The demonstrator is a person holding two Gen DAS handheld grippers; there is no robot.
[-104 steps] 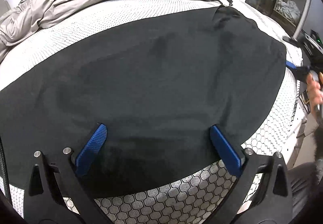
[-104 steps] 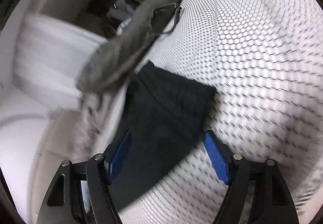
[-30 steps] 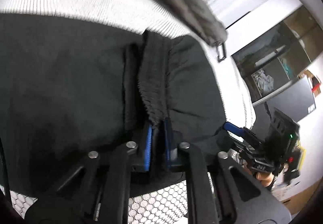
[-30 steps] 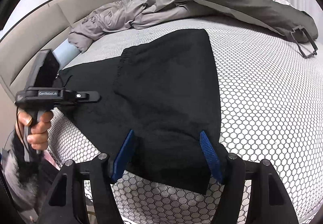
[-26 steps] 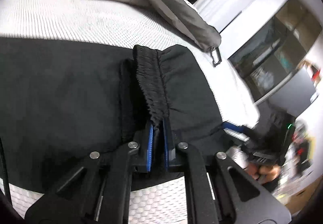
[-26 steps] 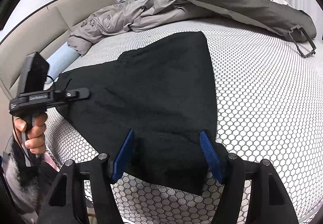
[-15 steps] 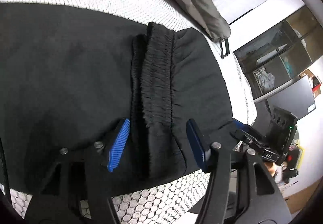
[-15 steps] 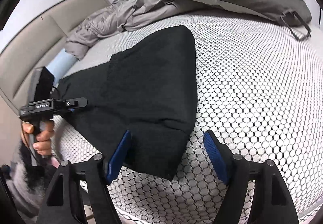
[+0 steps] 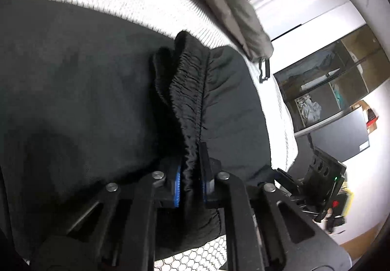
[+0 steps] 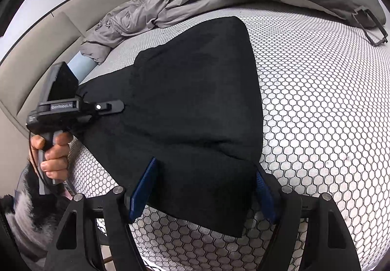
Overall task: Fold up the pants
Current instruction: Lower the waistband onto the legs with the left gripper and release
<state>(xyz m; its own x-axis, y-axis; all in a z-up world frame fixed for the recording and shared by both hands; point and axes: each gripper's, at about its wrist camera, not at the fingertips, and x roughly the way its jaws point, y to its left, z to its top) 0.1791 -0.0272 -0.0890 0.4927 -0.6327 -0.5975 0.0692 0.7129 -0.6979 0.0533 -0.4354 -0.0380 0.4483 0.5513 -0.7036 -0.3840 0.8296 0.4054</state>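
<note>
Black pants (image 10: 195,100) lie spread on the honeycomb-patterned mattress (image 10: 316,124), folded over on themselves, near edge reaching the mattress edge. Left gripper (image 9: 191,185): jaws have just been closing and now pinch the gathered elastic waistband (image 9: 190,90), which stands up as a ridge between the blue pads. Same gripper seen from the right wrist view at the pants' left edge, held by the person's hand (image 10: 52,151). Right gripper (image 10: 202,188): jaws spread wide, one blue pad on each side of the near corner of the pants; fabric lies between them, pads not pressing on it. Grey duvet (image 10: 170,2) bunched at the far side of the mattress, apart from the pants; beige headboard (image 10: 36,56) to the left
</note>
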